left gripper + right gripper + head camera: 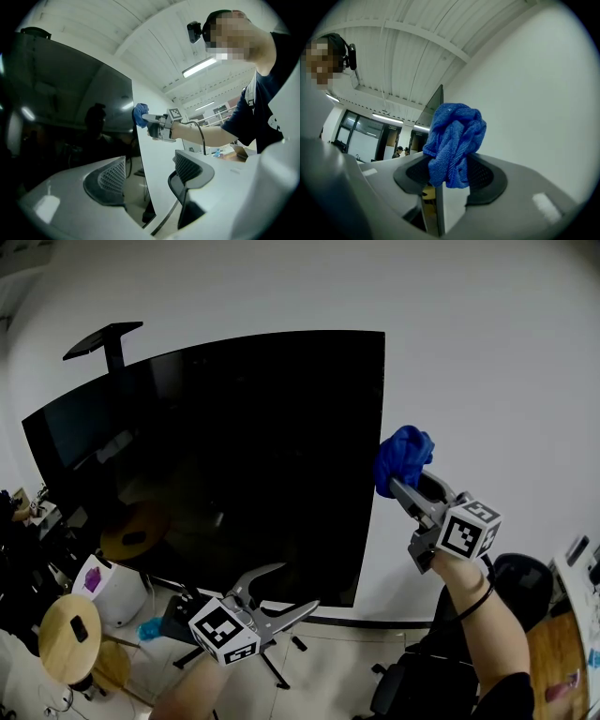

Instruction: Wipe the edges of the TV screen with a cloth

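The big black TV screen [216, 456] stands against a white wall. A bunched blue cloth [403, 457] rests on its right edge [380, 427] about halfway up, and my right gripper [405, 482] is shut on it. In the right gripper view the cloth [454, 140] fills the gap between the jaws, and the TV's edge [436, 105] runs edge-on behind it. My left gripper [298, 585] hangs open and holds nothing, just below the screen's lower right corner. In the left gripper view its jaws [150, 176] frame the TV's right edge [139, 159], with the cloth [139, 115] higher up.
Round wooden stools [70, 638] and a white bin [112, 589] stand at lower left. The TV stand's legs [272, 667] spread on the floor under the screen. A black chair [520, 577] and a desk corner [581, 587] are at right.
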Motion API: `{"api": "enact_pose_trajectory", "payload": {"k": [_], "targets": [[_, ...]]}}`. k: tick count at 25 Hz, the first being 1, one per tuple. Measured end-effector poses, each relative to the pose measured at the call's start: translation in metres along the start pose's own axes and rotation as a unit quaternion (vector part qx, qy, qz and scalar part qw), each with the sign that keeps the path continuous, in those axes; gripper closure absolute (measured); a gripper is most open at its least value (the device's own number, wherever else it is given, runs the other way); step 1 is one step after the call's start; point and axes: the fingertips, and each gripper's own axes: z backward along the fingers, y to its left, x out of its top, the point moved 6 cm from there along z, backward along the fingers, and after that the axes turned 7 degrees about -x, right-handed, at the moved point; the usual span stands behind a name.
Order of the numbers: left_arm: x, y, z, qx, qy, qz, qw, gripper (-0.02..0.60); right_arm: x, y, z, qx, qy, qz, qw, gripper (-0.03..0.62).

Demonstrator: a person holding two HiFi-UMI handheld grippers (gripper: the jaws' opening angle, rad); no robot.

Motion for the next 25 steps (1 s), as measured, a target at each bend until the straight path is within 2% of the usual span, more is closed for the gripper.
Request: {"api": "enact_pose_trajectory", "payload": {"k": [11,18,25], "targets": [[-0.085,-0.005,0.007,-0.001,0.026,0.054,0.9982,0.275,-0.136,-0.015,0.036,-0.030,0.077,-0.076,0.994,0.384],[-0.131,-0.011,0.016,0.002,0.050,0.099,0.9939,0.275,-0.226,-0.023,0.060,-0.054,0.132,-0.119,0.982,0.384],[-0.167,-0.015,0.019,0.010,0.072,0.125,0.9895,0.275,-0.310,-0.034,0.077,-0.082,0.184,-0.147,0.968,0.384]]}}
